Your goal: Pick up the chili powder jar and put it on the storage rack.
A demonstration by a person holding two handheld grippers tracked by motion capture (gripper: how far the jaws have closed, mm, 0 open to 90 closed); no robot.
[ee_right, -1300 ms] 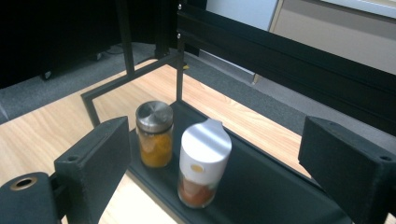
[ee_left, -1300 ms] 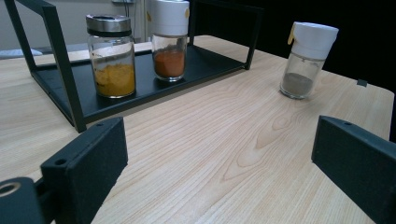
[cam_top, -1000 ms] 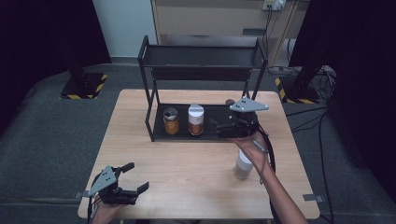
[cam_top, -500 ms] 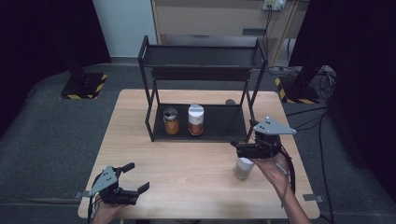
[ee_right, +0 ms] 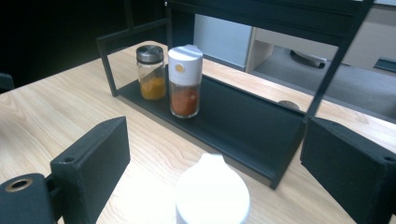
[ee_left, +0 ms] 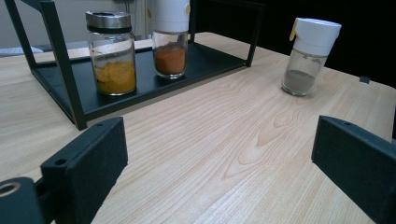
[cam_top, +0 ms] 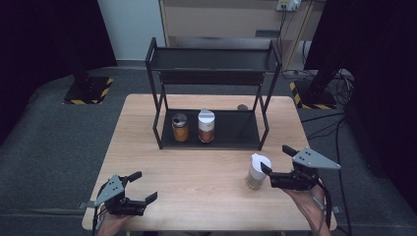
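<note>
A white-capped jar of grey-brown powder (cam_top: pixel 257 171) (ee_left: pixel 308 56) stands on the table, right of centre. My right gripper (cam_top: pixel 276 158) (ee_right: pixel 219 172) is open just to its right, jaws spread wide, with the jar's cap (ee_right: pixel 212 193) low between them and untouched. My left gripper (cam_top: pixel 143 186) (ee_left: pixel 219 177) is open near the table's front left edge, holding nothing. On the lower shelf of the black rack (cam_top: pixel 231 137) stand a metal-lidded jar of yellow spice (cam_top: pixel 180 127) (ee_left: pixel 112 53) (ee_right: pixel 150 72) and a white-capped jar of red spice (cam_top: pixel 206 126) (ee_left: pixel 170 39) (ee_right: pixel 185 81).
The rack's upper shelf (cam_top: pixel 211 60) is bare. A small dark round object (cam_top: pixel 242 106) (ee_right: pixel 287 105) lies on the wooden table (cam_top: pixel 196 172) behind the rack. Cables and stand bases sit on the grey floor beyond the table's right side.
My right gripper has drawn back from the rack's lower shelf toward the table's front right, ending beside the grey-powder jar. The jar and my left gripper have not moved.
</note>
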